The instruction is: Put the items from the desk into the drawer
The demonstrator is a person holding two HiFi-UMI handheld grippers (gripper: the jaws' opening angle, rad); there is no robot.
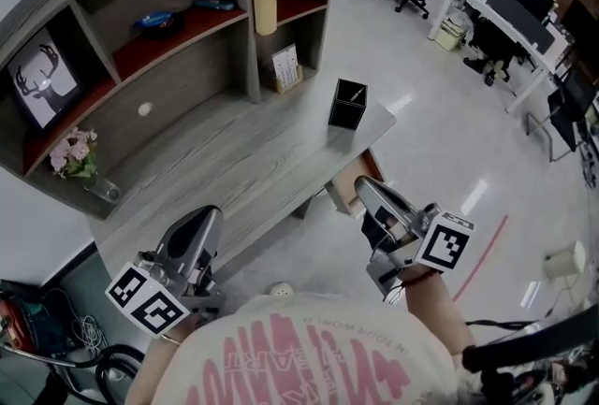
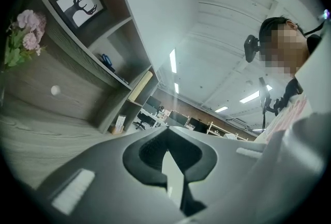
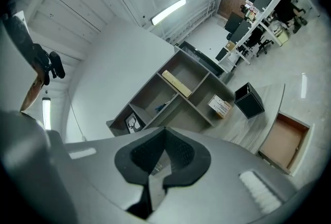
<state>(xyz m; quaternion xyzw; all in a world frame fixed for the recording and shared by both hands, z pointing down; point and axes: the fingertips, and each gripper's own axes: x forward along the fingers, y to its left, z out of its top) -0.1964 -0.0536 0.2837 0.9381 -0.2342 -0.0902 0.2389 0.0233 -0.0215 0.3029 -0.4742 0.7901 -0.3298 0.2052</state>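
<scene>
Both pairs of jaws clenched empty: left gripper (image 1: pixel 211 214), right gripper (image 1: pixel 363 185); boxy black pen holder (image 1: pixel 347 104) stands at desk (image 1: pixel 243 160) corner.

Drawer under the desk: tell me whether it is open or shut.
Open. The drawer stands pulled out from under the desk, and its brown inside shows from above in the right gripper view.

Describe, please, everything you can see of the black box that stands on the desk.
The black box is a square container with an open top and matte dark walls, probably a pen holder. It stands upright near the right end of the desk, close to the corner above the open drawer. A thin pale stick, perhaps a pen, leans inside it. Only the desk touches it from outside.
</scene>
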